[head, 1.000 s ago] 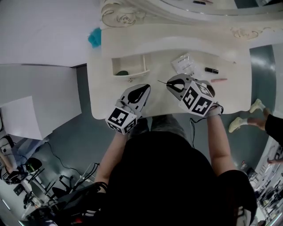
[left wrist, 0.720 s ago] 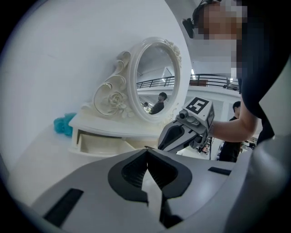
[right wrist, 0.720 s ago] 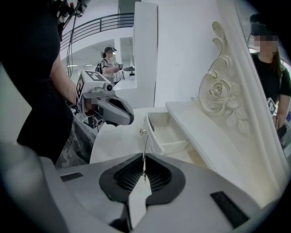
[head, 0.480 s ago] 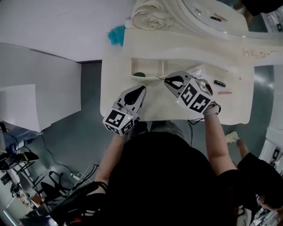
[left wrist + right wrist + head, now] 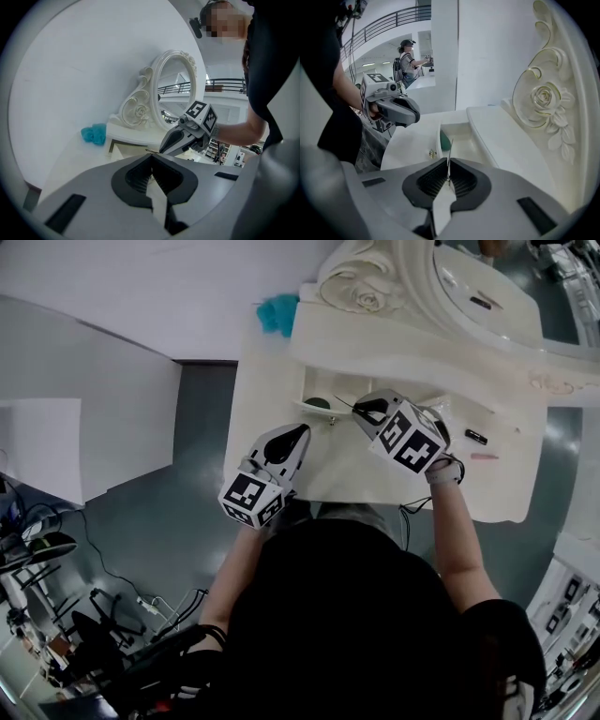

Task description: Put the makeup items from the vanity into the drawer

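Note:
My right gripper (image 5: 360,409) is shut on a thin dark makeup stick (image 5: 343,403). In the right gripper view the stick (image 5: 448,161) stands up from between the pads and points at the open drawer (image 5: 461,136). The stick's tip hangs over the front edge of this small cream drawer (image 5: 317,393). A dark green item (image 5: 445,139) lies inside, by the front wall. My left gripper (image 5: 296,434) hovers over the vanity top (image 5: 337,465) just in front of the drawer, jaws together and empty. From the left gripper view the right gripper (image 5: 174,138) is just ahead.
On the right of the vanity lie a black lipstick (image 5: 476,436), a pink stick (image 5: 485,456) and a clear packet (image 5: 439,407). A teal object (image 5: 278,312) sits at the back left corner. The ornate mirror (image 5: 469,287) rises behind. A small knob (image 5: 432,153) sticks out of the drawer front.
Both grippers have moved left across the vanity toward the drawer. The right one carried the stick from beside the packet to the drawer's front edge.

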`<state>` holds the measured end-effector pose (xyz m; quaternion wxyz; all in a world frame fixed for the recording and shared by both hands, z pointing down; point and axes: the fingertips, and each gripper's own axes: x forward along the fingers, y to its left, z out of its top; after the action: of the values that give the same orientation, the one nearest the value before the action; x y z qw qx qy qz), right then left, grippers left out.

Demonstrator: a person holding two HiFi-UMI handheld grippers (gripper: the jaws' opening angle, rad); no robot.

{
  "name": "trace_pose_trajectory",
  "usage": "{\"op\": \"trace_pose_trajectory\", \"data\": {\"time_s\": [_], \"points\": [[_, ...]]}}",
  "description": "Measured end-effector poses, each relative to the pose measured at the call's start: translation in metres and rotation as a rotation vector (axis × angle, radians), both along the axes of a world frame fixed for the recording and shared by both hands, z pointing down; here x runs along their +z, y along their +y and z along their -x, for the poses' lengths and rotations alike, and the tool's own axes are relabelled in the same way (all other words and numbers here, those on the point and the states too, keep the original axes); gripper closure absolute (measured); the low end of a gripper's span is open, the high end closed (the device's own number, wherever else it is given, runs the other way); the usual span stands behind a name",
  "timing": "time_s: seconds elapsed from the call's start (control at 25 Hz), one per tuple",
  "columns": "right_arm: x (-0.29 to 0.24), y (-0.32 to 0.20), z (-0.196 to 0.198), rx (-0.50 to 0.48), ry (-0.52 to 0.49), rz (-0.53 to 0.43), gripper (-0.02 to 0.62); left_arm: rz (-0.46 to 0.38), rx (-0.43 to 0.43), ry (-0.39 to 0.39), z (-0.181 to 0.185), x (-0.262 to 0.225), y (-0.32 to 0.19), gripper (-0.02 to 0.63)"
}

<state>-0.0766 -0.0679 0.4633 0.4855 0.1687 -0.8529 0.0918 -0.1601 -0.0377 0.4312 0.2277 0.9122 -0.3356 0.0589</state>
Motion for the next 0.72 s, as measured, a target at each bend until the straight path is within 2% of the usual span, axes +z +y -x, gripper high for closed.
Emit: {"op": "trace_pose_trajectory", "data": {"time_s": [0.24, 0.72], "points": [[0.005, -0.007, 0.002, 0.036, 0.020, 0.033, 0.560, 0.005, -0.031, 0.002, 0.010, 0.002, -0.004, 0.592], [0.010, -0.013, 0.000, 0.044, 0.076, 0.067, 0.560, 0.007, -0.034, 0.016, 0.007, 0.002, -0.005, 0.592]]}}
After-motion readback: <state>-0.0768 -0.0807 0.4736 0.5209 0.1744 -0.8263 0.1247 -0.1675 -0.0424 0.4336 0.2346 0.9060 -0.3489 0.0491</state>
